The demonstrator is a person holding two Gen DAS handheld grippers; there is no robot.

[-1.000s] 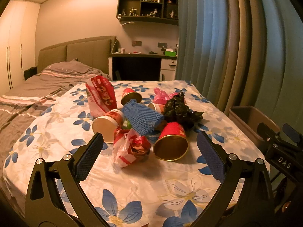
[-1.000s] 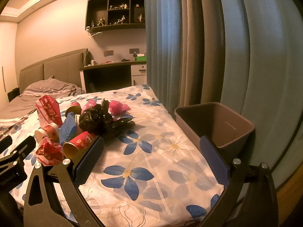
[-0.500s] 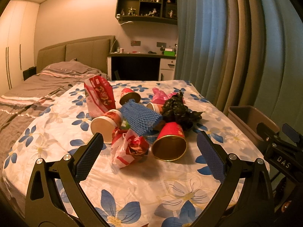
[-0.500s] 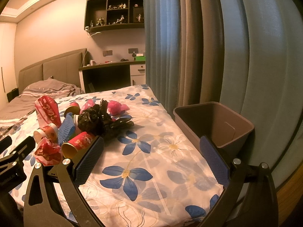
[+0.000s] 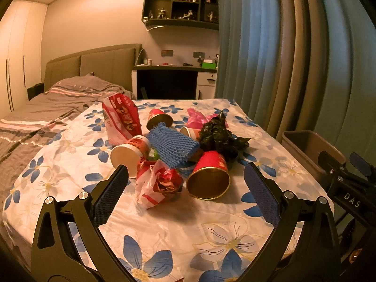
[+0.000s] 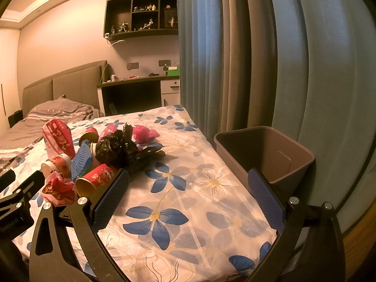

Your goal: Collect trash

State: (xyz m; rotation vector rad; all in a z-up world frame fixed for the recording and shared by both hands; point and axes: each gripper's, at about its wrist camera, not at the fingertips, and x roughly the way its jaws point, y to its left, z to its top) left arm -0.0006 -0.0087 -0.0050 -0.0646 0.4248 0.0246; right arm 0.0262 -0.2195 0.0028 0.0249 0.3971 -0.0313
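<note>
Looks like the very start of the job to me: nothing picked up, all the trash sitting in one heap on the flowered bedspread (image 5: 178, 232).

Going left to right from the left gripper (image 5: 185, 188): its jaws are spread wide with nothing between them, hovering short of the pile. Just past its left finger is a white-bottomed paper cup (image 5: 128, 154) on its side, with a red snack bag (image 5: 122, 117) behind it. Dead ahead, between the fingers, is a crumpled red-and-white wrapper (image 5: 158, 183) and right beside it a red cup (image 5: 209, 178) with its gold mouth facing the tool. Behind those are blue foam netting (image 5: 172, 145), a black plastic bag (image 5: 218, 136) and a pink bag (image 5: 196, 119).

The right gripper (image 6: 188, 195) is also wide open and holding nothing. The pile is off past its left finger, and the brown bin (image 6: 263, 150) stands just beyond its right finger, off the bed edge.

My guess for the next move: push the left tool forward over the wrapper or red cup, close on it, then swing right to the bin.
</note>
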